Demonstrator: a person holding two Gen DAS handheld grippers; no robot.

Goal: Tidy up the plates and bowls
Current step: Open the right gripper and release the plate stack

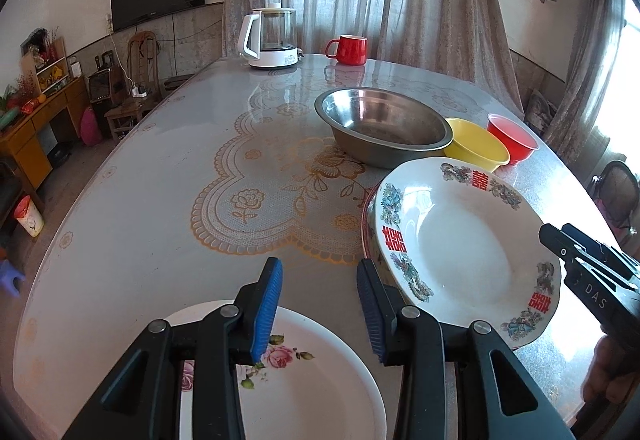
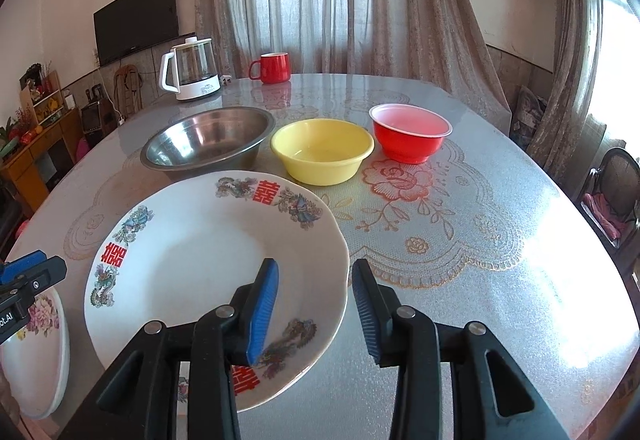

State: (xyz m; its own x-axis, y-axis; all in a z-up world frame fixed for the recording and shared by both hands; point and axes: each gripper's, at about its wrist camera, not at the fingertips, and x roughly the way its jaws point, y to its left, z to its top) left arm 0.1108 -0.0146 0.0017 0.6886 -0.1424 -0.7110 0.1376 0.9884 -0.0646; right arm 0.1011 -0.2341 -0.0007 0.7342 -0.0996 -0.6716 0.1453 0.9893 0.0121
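The left tool (image 1: 319, 272) stands partly open with nothing between its pads, above the rose plate (image 1: 304, 380) at the bottom of the frame. The right tool (image 2: 315, 276) is also partly open and empty, over the right rim of the dragon plate (image 2: 192, 252) at lower centre. Behind it on the worktop (image 2: 500, 260) stand the steel bowl (image 2: 208, 140), the yellow bowl (image 2: 322, 150) and the red bowl (image 2: 410, 136).

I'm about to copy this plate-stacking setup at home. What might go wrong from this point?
1. The dragon-pattern plate sits on another plate beneath, overhanging it unevenly; a nudge may slide it.
2. The right gripper has its jaws open astride that plate's rim; a shallow bite on the glazed edge might slip.
3. The rose plate lies near the table's front edge under the open left gripper.
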